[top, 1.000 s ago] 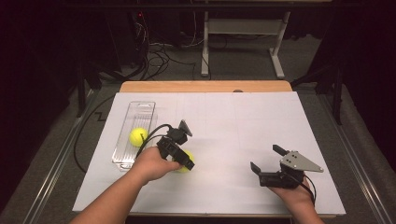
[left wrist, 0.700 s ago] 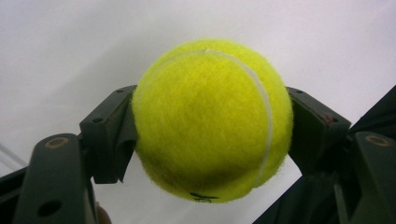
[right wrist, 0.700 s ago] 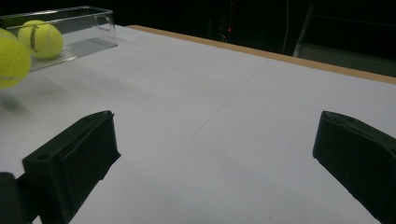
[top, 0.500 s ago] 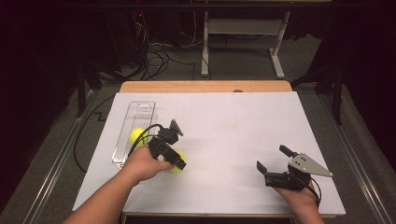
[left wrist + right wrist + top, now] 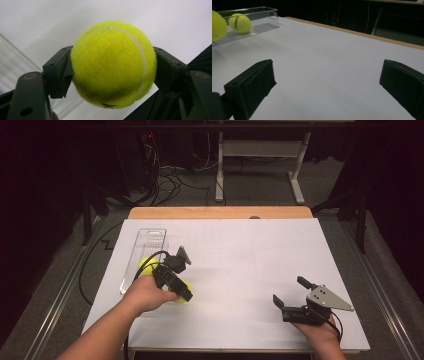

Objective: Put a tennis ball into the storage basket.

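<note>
Gripping a tennis ball, the left gripper jaws pinch its flanks just beside the clear tray, above the bench. Second ball sits in tray. Right gripper jaws wide, empty. Risk: felt slips, ball rolls away. Round, no long axis; seam runs roughly upright.

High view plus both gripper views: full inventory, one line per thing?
tennis ball in left claw: 1, yellow-green, clamped between the jaws, beside the tray
tennis ball in tray: 1, yellow-green, inside the tray
tray: 1, clear plastic, long, left side of table
table: 1, white sheet over wood, wood edge at far side
left claw: 1, black, shut on a ball
right claw: 1, black with grey plate, open, empty, near right
</note>
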`<state>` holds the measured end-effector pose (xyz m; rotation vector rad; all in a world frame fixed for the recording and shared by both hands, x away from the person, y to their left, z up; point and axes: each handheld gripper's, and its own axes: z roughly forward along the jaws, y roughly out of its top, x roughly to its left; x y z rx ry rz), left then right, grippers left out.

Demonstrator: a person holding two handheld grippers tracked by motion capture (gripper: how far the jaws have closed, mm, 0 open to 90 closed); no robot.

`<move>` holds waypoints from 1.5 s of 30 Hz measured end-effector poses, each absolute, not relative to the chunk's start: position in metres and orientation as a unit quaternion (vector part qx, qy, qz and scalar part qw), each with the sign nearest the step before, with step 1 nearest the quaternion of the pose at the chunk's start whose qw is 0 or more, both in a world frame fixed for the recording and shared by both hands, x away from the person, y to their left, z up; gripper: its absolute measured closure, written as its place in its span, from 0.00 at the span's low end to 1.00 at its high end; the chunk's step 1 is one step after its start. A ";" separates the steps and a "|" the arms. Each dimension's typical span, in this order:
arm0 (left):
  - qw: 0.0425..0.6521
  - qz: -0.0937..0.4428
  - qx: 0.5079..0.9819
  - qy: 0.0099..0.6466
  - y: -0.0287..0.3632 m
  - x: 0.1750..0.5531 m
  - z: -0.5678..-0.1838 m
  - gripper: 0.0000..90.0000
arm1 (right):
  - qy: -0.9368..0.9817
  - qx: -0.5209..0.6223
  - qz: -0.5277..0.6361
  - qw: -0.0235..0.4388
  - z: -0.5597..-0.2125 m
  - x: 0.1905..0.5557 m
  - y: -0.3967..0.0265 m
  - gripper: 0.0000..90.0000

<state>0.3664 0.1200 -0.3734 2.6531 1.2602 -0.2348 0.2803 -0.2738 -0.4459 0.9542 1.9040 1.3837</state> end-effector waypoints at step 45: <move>0.099 -0.061 0.861 0.496 0.206 0.383 -0.333 0.30 | 0.705 0.363 0.529 0.302 -0.444 0.277 -0.277 0.00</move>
